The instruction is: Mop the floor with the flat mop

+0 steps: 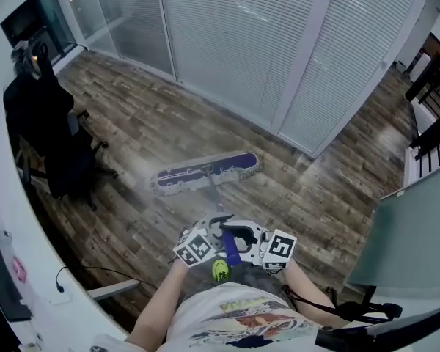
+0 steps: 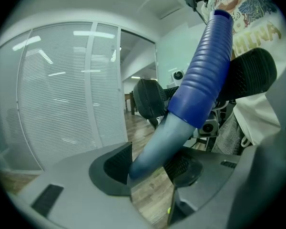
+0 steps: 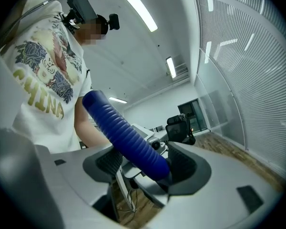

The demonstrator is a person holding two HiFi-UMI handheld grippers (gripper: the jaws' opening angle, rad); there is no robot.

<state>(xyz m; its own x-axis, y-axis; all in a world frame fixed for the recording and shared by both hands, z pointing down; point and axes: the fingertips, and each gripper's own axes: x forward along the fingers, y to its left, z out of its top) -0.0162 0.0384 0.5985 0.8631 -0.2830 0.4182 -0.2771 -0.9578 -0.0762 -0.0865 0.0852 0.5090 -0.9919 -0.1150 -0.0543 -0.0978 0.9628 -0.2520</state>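
A black office chair (image 1: pixel 62 149) stands at the left of the head view on the wood floor (image 1: pixel 154 123). At centre the flat mop (image 1: pixel 205 173) lies flat on the boards, its handle running down the frame. The left gripper (image 2: pixel 150 167) has its fingers clamped on the pale shaft (image 2: pixel 167 137). Just right of it, the right gripper (image 3: pixel 145 163) has its fingers clamped on the blue ribbed grip (image 3: pixel 126 135).

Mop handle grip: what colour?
The grip is blue and ribbed. It shows best in the right gripper view.
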